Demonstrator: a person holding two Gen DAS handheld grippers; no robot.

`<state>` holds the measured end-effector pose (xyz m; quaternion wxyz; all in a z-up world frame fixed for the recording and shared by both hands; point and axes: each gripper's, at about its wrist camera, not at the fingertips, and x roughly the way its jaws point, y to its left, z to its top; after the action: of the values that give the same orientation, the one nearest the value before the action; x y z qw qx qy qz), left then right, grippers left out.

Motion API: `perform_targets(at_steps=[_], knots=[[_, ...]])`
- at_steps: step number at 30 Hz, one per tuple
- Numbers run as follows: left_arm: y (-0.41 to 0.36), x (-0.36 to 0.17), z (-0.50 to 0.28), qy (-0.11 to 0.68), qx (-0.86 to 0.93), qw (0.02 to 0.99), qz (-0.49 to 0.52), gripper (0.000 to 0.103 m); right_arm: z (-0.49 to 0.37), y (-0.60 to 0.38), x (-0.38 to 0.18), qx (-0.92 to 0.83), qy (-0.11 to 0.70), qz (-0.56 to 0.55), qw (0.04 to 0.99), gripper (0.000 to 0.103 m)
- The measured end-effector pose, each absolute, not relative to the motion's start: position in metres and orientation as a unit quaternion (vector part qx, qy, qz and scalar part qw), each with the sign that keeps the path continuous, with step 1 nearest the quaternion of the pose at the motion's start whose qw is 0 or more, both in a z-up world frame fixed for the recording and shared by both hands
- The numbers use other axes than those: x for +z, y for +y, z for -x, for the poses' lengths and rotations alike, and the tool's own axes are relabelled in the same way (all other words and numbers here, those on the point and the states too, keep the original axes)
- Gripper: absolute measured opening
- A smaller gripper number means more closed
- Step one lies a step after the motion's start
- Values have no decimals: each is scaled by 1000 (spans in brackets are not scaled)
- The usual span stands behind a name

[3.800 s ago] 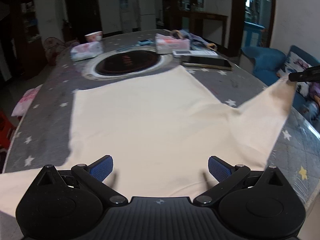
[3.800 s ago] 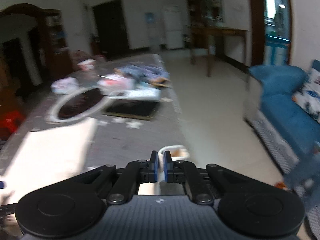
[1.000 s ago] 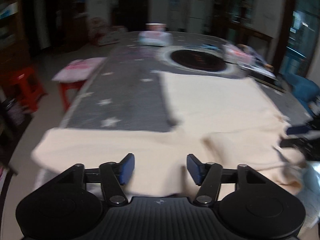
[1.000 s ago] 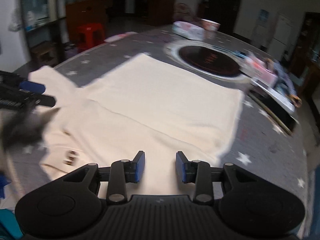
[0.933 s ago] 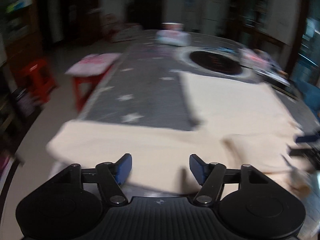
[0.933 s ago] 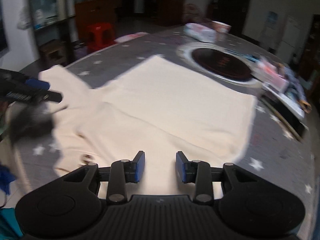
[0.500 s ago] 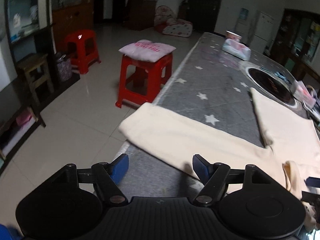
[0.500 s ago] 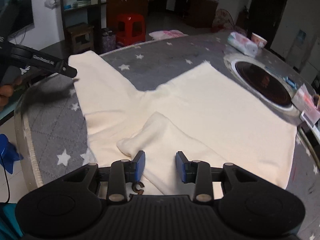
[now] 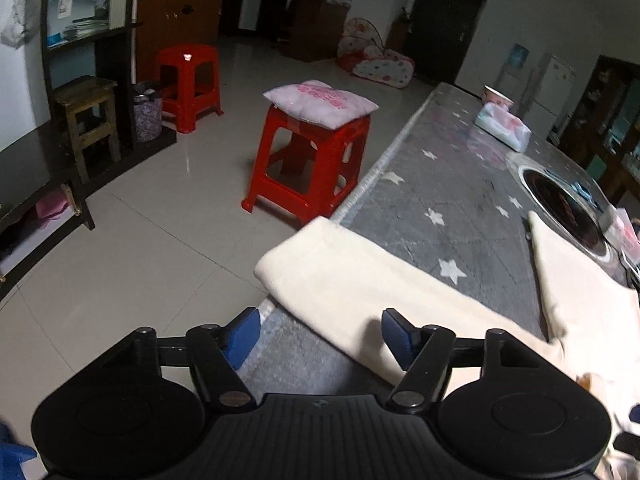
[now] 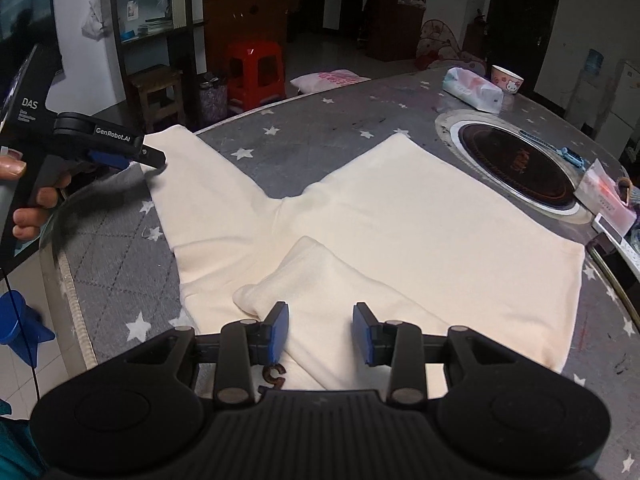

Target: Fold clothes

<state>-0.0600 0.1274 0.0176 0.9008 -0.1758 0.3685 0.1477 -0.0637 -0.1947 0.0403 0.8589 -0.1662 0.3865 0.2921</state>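
Note:
A cream long-sleeved top [image 10: 420, 224] lies flat on the grey star-patterned table [image 10: 304, 148]. One sleeve [image 10: 332, 292] is folded in over the body, just ahead of my right gripper [image 10: 320, 332], which is open and empty above it. The other sleeve [image 9: 360, 280] stretches out to the table's edge. My left gripper [image 9: 320, 332] is open and hovers over that sleeve near its cuff. It also shows in the right wrist view [image 10: 120, 156], beside the cuff.
A round hotplate [image 10: 516, 164] is set into the table beyond the top. A tissue pack [image 10: 472, 90], a bowl [image 10: 507, 78] and flat items [image 10: 608, 196] lie around it. A red stool with a pink cushion [image 9: 312, 152] stands beside the table edge.
My left gripper swung left along the outstretched sleeve towards its cuff. My right gripper drew back a little from the folded sleeve and stays open.

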Motion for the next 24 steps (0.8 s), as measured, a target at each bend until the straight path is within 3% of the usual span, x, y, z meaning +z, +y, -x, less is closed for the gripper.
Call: perform_targets(at_steps=[7,14,16,24], knots=[[152,8,56,362,186,885,227,68,67,-201,41,286,386,161,862,42],[155,12,56,337,181,894,233,27,66,-206,45,276,383,156,868,42],[154,15,56,332,183,896,230,11,66,-207,46,273,381,152,870,43],[117,55,58,309,92,922,216,7,66,-222,49,257,379,138,878,43]])
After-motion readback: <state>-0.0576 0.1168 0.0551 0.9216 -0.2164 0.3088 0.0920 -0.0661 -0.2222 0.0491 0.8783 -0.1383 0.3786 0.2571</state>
